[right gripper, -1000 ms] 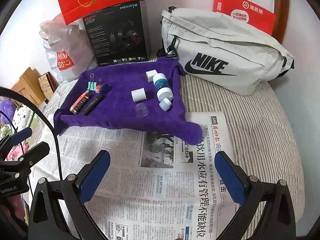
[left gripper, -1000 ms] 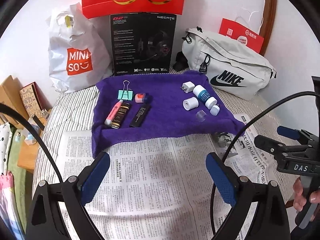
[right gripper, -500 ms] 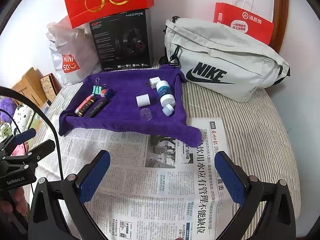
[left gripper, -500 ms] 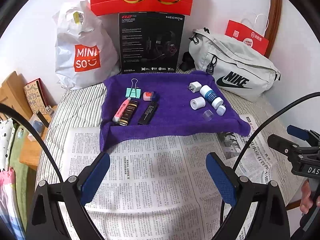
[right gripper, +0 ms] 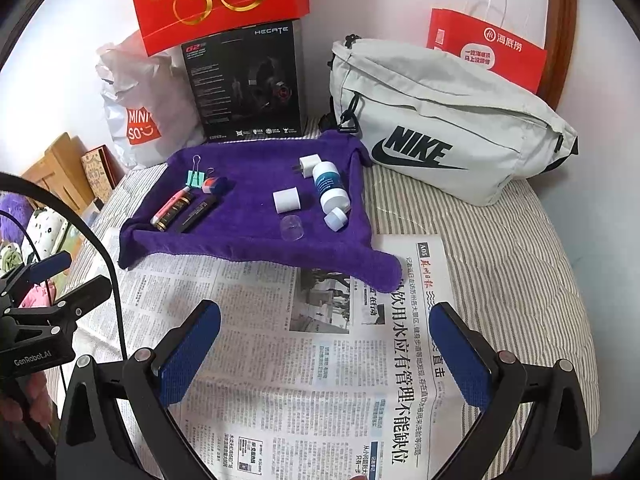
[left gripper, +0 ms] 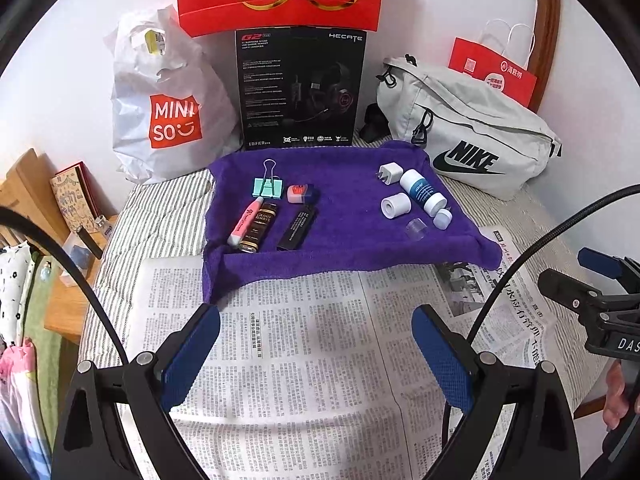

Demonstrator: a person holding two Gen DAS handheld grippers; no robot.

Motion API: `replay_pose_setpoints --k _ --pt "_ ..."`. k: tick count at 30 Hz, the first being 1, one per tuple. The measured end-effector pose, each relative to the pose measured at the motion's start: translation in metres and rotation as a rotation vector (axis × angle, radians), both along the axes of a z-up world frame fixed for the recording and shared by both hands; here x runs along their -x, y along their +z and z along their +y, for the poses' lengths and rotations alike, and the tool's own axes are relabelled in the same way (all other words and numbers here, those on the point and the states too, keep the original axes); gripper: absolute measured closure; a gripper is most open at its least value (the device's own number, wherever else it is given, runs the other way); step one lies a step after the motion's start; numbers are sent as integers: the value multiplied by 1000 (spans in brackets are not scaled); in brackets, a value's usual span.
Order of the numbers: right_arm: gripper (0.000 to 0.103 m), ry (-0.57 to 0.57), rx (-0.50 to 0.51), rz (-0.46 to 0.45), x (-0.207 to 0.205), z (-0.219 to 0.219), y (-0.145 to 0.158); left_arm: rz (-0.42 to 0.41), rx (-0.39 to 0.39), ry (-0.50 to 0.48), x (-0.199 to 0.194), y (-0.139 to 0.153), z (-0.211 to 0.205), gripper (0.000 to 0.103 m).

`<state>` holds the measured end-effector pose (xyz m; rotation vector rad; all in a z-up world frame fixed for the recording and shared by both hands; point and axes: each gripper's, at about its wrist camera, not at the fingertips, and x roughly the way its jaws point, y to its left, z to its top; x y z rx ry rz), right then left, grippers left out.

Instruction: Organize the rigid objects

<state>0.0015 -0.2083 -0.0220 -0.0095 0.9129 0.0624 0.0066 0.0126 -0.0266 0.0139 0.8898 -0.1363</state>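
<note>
Over flat newsprint (left gripper: 312, 360), both tools (left gripper: 316, 352) (right gripper: 324, 354) gape wide, empty; fuzzy purple towel (left gripper: 344, 236) beyond.

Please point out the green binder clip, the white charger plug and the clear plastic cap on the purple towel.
green binder clip (left gripper: 266, 187), left wrist view, on its green body.
white charger plug (left gripper: 391, 172), left wrist view, on its white housing.
clear plastic cap (right gripper: 291, 227), right wrist view, on its transparent side.

From my left wrist camera, the left gripper (left gripper: 316, 344) hangs wide apart over the newspaper (left gripper: 304, 360), holding nothing. Ahead, the purple towel (left gripper: 344, 220) carries a green binder clip (left gripper: 267, 185), pink tube (left gripper: 245, 221) and black stick (left gripper: 297, 227) at left, white bottle (left gripper: 422, 192) and white charger plug (left gripper: 390, 173) at right.
</note>
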Motion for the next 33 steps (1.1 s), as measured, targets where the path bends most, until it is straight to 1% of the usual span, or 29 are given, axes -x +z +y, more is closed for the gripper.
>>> replay_pose_setpoints --k 33 --pt "0 5 -1 -7 6 2 2 3 -19 1 2 1 -1 6"
